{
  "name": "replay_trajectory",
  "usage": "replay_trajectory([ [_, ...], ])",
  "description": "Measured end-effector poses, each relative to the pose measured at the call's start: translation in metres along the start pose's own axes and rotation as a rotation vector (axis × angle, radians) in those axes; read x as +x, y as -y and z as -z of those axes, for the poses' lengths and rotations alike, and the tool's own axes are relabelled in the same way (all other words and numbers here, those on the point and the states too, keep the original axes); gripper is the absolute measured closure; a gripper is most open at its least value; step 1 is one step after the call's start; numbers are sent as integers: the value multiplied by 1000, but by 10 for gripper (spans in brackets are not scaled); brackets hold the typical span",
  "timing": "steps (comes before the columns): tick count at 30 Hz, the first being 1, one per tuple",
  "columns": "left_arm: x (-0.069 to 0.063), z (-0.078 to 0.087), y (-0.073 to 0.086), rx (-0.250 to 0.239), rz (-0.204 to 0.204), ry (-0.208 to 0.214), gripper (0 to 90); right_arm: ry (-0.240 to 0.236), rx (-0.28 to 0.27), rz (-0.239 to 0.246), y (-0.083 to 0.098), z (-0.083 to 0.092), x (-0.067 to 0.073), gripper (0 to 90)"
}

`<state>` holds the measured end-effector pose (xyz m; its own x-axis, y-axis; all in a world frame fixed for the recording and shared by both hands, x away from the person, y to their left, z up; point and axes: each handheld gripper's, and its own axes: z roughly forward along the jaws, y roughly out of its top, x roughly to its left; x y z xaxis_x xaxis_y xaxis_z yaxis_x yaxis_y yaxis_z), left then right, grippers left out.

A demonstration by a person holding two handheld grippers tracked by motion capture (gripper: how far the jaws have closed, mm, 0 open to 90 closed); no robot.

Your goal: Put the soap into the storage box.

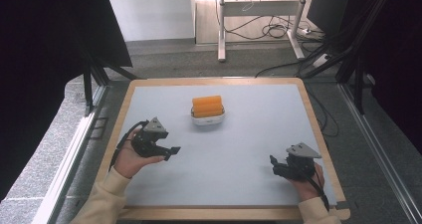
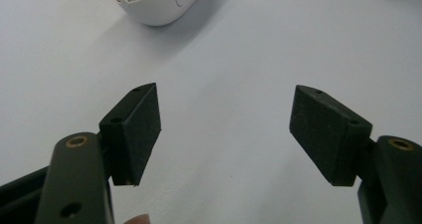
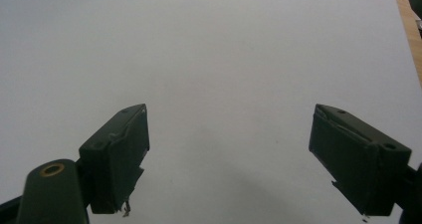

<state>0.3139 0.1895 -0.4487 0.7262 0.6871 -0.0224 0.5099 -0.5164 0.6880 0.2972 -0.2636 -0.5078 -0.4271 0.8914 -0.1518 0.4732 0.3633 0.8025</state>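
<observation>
White container (image 1: 208,117) with an orange, ribbed lid or contents on top: one item, standing upright on the grey mat (image 1: 234,154), toward the far side and near the centre line. Its white rim and a patch of orange also appear at the top of the left gripper view (image 2: 159,7).

Left gripper (image 1: 169,151): near-left of the container, apart from it, held low over the mat; jaws spread wide, nothing between them. Its pads (image 2: 142,132) frame bare mat, with the container ahead and to one side.

Right gripper (image 1: 275,167): near-right of the container, well apart from it; jaws likewise wide open and empty, pads (image 3: 119,157) over bare mat.

Step in hand, as judged: approach not yet begun; neither tool touches the container. Next move likely calls for the left gripper, the nearer one, to travel forward and turn toward the container, jaws staying wide enough to straddle its body.

Edges and room: open mat on every side of the container; wooden border (image 1: 318,129) frames the mat, the far edge being the container's closest. No obstacle lies between either gripper and the container.
</observation>
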Motion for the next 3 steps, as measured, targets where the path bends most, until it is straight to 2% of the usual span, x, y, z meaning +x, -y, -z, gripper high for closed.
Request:
replay_trajectory([
  [3,4,1,-1,-9,1,-6,277,-9,-12,3,0,-1,0,165],
])
